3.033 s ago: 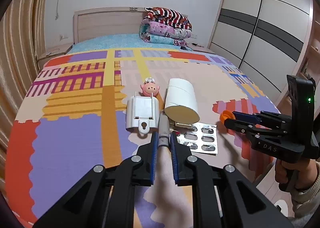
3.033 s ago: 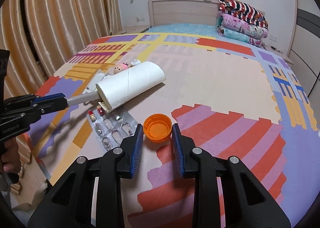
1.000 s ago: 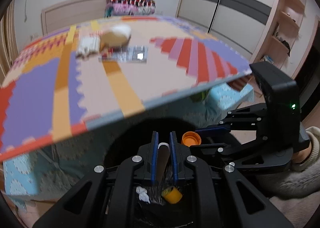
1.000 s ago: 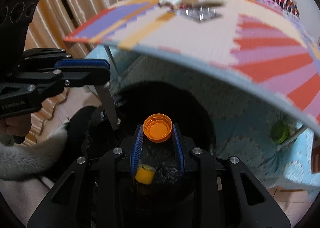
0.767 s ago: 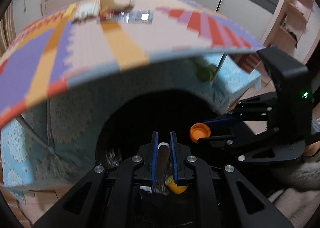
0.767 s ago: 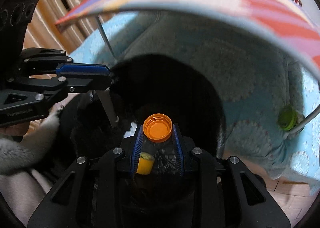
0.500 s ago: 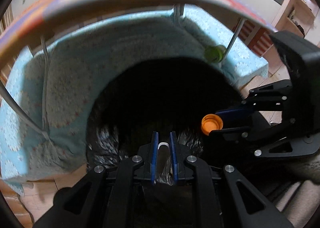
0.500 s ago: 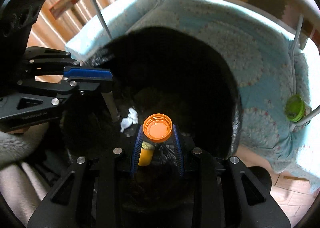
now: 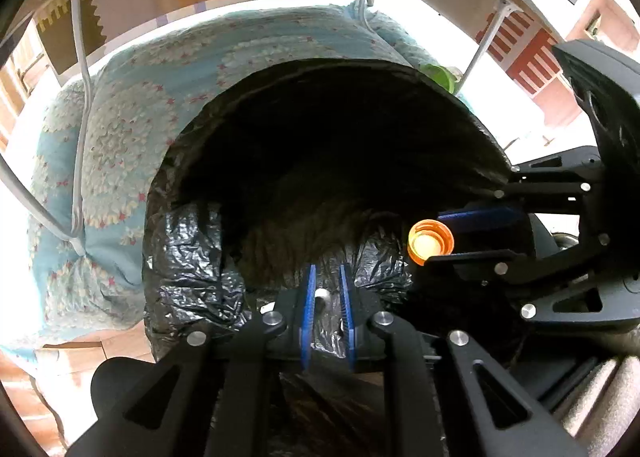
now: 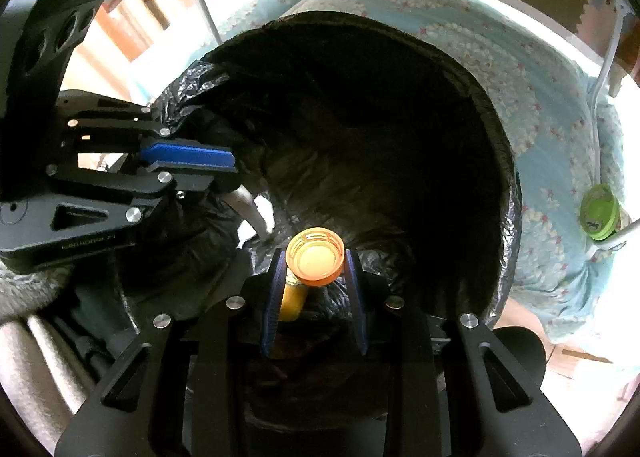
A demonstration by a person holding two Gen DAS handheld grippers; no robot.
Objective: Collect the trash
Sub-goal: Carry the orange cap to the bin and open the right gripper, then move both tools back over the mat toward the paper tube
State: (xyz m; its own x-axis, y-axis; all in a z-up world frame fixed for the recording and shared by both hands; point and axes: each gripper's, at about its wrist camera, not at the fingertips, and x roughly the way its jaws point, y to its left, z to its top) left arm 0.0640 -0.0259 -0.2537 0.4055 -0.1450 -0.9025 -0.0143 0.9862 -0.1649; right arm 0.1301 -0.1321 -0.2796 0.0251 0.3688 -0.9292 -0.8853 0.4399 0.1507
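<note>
item: bin lined with a black bag [image 9: 192, 257], mouth wide, set against a blue flowered bedspread [image 9: 112, 145] under a white-legged frame. left claw [image 9: 326, 297]: blue pads nearly closed on a slim grey tube [image 9: 320, 295], tip over the bag. right claw [image 10: 314, 269]: pads clamped on the sides of an orange bottle cap [image 10: 316, 255], hollow side to the camera, over the bag's opening. left wrist view only: the cap [image 9: 430, 243] from the side in the right claw [image 9: 440, 237], at the bag's right rim. right wrist view only: a yellow item [image 10: 292, 299] in the bag below the cap; the tube's [image 10: 246, 207] length slanting down from the left claw [image 10: 224, 173]; a green round object [image 10: 598, 213] by a frame leg; a pale fleecy sleeve [image 10: 24, 289].
</note>
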